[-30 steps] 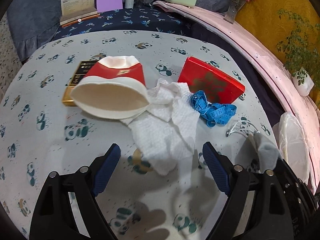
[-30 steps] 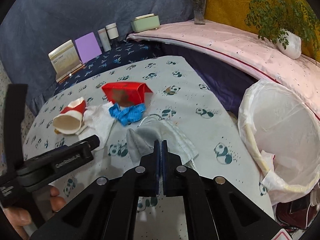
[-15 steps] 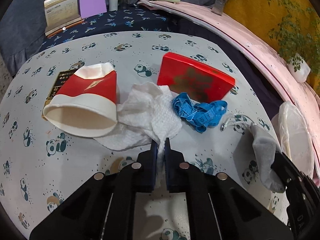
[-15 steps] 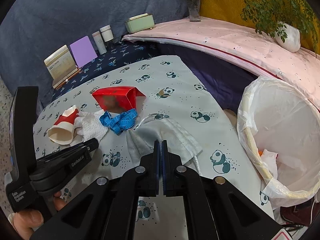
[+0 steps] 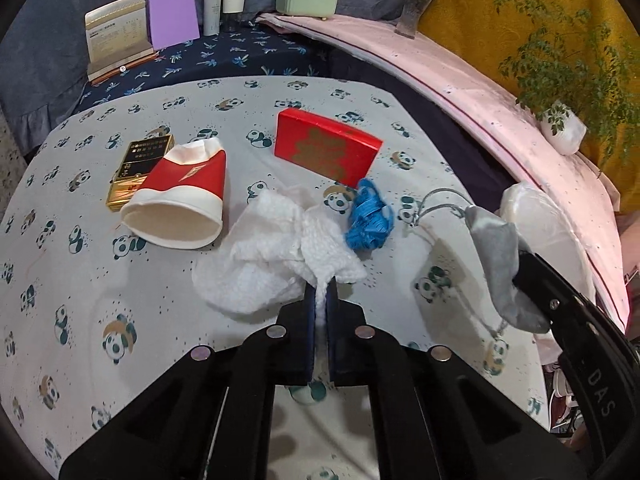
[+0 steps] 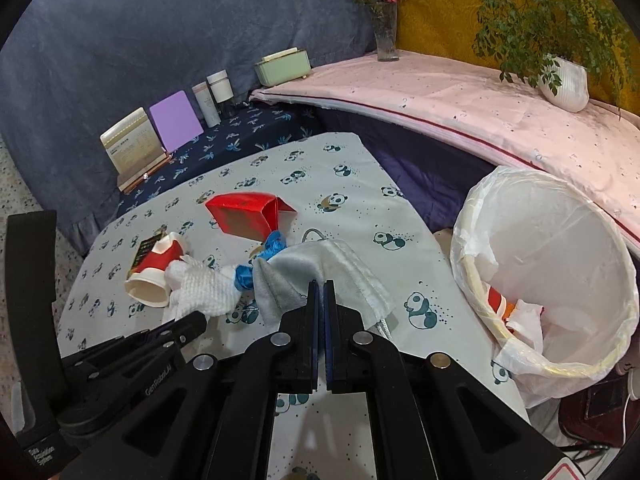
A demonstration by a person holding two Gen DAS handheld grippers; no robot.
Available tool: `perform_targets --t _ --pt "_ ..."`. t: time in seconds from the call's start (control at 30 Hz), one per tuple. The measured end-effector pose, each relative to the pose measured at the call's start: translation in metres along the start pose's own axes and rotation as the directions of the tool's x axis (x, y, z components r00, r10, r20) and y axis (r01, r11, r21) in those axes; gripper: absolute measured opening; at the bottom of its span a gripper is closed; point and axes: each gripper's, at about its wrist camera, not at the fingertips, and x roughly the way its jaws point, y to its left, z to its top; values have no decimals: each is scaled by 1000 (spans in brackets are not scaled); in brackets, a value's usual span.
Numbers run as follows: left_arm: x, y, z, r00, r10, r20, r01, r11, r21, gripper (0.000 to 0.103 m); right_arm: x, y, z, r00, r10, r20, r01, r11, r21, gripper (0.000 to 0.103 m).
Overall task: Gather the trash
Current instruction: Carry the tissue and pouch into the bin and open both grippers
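My left gripper (image 5: 320,294) is shut on the near edge of a crumpled white paper towel (image 5: 272,252), lifting it off the panda tablecloth (image 5: 80,312); the towel also shows in the right wrist view (image 6: 200,288). My right gripper (image 6: 321,286) is shut on a grey face mask (image 6: 320,268), held above the table; the mask hangs at the right of the left wrist view (image 5: 500,264). A white-lined trash bin (image 6: 560,280) with some trash inside stands right of the table.
On the table lie a tipped red-and-white paper cup (image 5: 180,200), a red box (image 5: 326,150), a blue measuring tape (image 5: 368,220) and a black-gold pack (image 5: 140,164). Books, bottles and a green box (image 5: 306,0) stand behind. A potted plant (image 6: 564,84) sits on the pink ledge.
My left gripper shut on the paper towel and has drawn it up and towards me. My right gripper has lifted the mask and swung right, nearer the bin.
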Motion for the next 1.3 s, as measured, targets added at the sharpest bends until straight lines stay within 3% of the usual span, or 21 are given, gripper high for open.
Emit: perform_targets --t 0.63,1.0,1.3 --pt "-86 -33 -6 989 -54 135 46 997 61 4 -73 -11 2 993 8 119 -9 1000 11 2" --pt "-97 -81 -9 982 -118 145 95 983 155 4 -96 -42 1 987 -27 160 18 998 58 2" --pt "-89 -141 -12 975 -194 111 160 952 262 4 -109 -90 -1 979 -102 176 79 988 134 2"
